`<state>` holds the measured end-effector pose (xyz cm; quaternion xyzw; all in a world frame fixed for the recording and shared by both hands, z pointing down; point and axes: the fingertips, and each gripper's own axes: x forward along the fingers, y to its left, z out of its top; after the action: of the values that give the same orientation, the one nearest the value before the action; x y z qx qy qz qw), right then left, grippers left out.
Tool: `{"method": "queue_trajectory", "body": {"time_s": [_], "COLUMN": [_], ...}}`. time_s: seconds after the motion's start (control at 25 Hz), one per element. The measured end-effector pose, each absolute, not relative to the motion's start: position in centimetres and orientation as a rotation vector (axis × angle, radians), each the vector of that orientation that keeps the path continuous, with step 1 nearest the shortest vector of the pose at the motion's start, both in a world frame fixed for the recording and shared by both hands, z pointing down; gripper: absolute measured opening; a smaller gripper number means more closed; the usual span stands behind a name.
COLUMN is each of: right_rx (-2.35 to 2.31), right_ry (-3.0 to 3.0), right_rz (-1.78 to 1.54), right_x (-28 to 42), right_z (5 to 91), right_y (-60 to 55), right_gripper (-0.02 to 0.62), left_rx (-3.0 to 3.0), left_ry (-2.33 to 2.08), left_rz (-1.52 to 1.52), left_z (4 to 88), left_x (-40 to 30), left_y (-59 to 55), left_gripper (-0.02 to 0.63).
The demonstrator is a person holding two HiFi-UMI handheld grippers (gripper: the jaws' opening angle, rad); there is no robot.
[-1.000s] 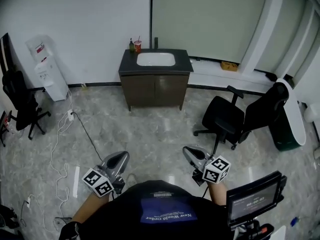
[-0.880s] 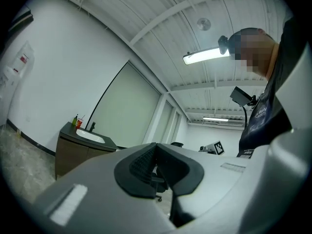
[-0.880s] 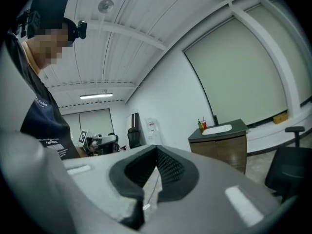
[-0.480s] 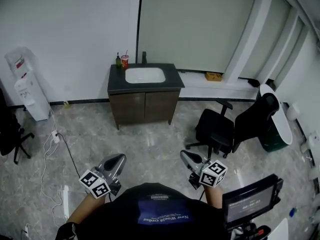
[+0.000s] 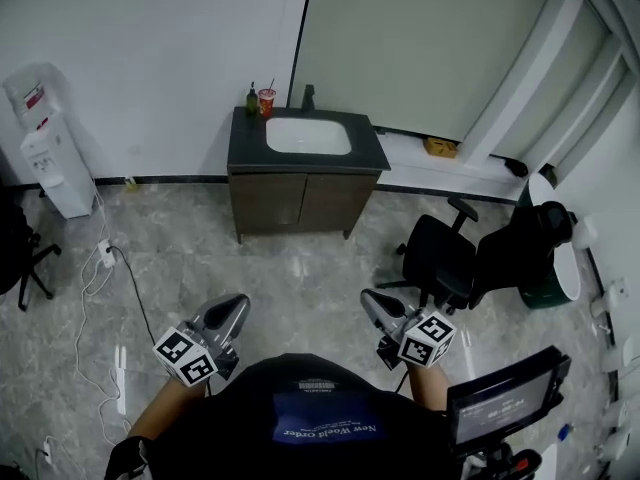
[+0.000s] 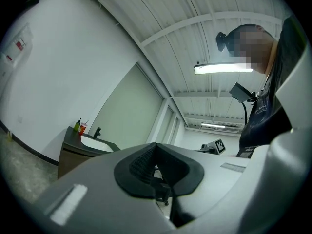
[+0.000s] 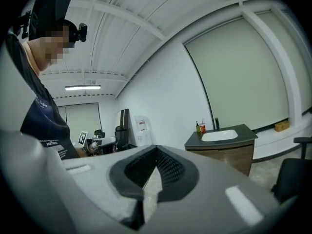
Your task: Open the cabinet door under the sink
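Left tool (image 5: 233,309): held low in front of the person, above the marbled floor (image 5: 300,268); its jaws are closed together and nothing is gripped.
Right tool (image 5: 371,303): held level with the left one, on the other side of the person; its jaws are pressed together at the tip and nothing is held between them.
Cabinet (image 5: 300,200): placed against the far wall, under the sink (image 5: 308,136); both brown doors are seen shut, and it is well apart from both tools.
Counter (image 5: 240,150): a dark top in which the white basin is set; a green bottle (image 5: 251,99) and a red cup (image 5: 266,100) are stood at its back left corner, just beside each other.
Faucet (image 5: 308,96): mounted behind the basin.
Office chair (image 5: 440,258): black, placed on the floor to the right of the cabinet.
Water dispenser (image 5: 45,148): stood by the wall, far to the left of the cabinet.
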<state>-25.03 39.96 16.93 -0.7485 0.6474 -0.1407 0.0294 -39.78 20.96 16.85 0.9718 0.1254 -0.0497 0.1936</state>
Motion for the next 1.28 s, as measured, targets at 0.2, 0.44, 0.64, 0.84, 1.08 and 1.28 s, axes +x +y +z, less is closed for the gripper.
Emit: {"method": "queue_trajectory", "body": {"time_s": [0.2,0.44,0.64,0.84,1.08,1.28], "right_rx": [-2.254,-2.152,-2.071,-2.0,-1.977,-2.004], "right_ry": [2.04,2.159,2.252,2.293,2.267,2.207], "right_rz": [-0.455,-0.434,-0.414,-0.395,-0.412,-0.447], "right_x": [-21.6,-14.5,-7.2,-0.9,3.9,6.3], "right_z": [17.6,18.5,17.4,16.4,17.8,18.9], "right_y": [37.1,34.4,33.4,32.6,33.4,33.0], "right_gripper": [0.0,0.0,0.0,0.0,0.0,0.0], "left_rx": [2.725,2.774,2.79,2.785,2.808,2.794], "left_ry": [0.295,0.175,0.087,0.032,0.025,0.06], "left_rz": [-0.124,-0.134,-0.146,-0.16,-0.122,-0.075], "left_z": [17.8,17.5,16.1,14.6,15.0,15.5], "left_x": [-37.2,-31.2,-25.5,-19.0,-14.8,-12.0], "left_y": [19.0,17.9,19.0,19.4,20.5,19.3], "left_gripper": [0.001,0.0,0.002,0.002,0.002,0.002]}}
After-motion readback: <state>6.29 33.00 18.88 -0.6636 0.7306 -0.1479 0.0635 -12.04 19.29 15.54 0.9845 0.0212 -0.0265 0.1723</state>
